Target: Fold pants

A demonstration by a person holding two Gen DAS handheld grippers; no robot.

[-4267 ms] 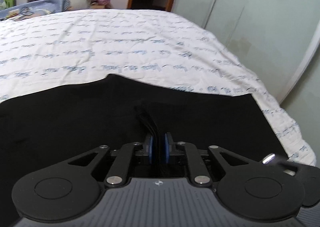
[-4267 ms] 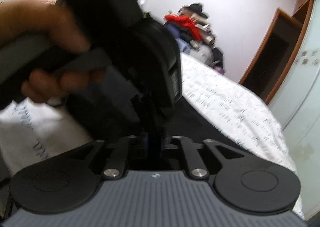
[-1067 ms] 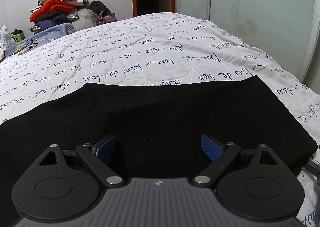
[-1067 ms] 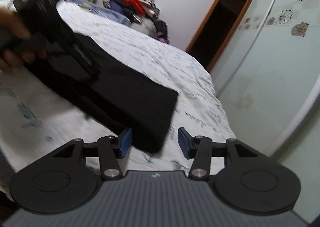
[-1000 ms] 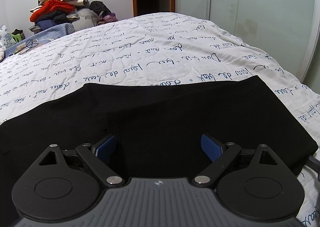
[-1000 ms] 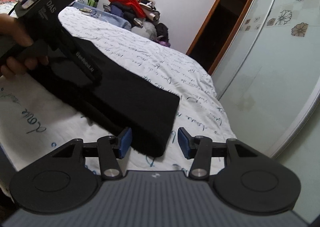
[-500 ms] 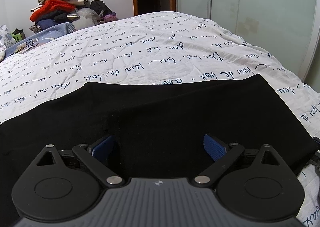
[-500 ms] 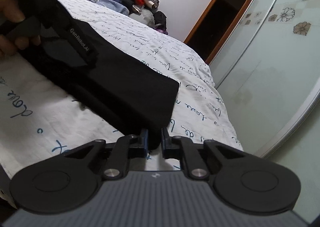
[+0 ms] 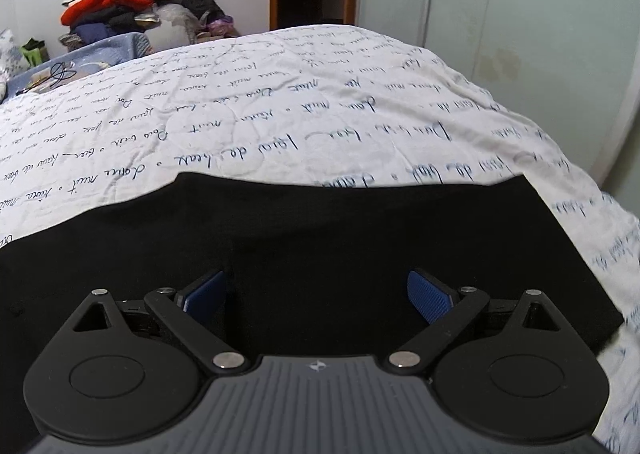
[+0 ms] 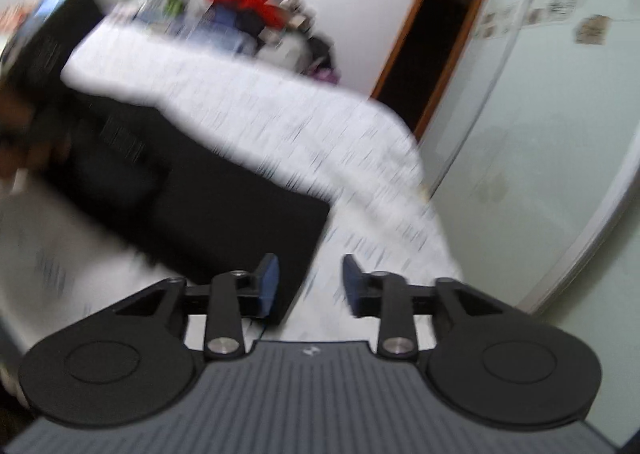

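we hold our left gripper [image 9: 316, 294] spread wide over the folded black fabric pants [image 9: 320, 230] on the white script-printed bedspread [image 9: 280, 102]; our right gripper [image 10: 308, 286] is opening, nothing between its blue pads.

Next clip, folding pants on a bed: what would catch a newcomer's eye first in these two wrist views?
The black pants dominate, a dark folded slab across the near part of the white bedspread covered in blue handwriting. In the left view, the left hand-held gripper stands wide open over the cloth. In the blurred right view, the right hand-held gripper is opening just past the pants' corner, nothing between its blue pads, while a red-topped clothes pile sits against the far wall.
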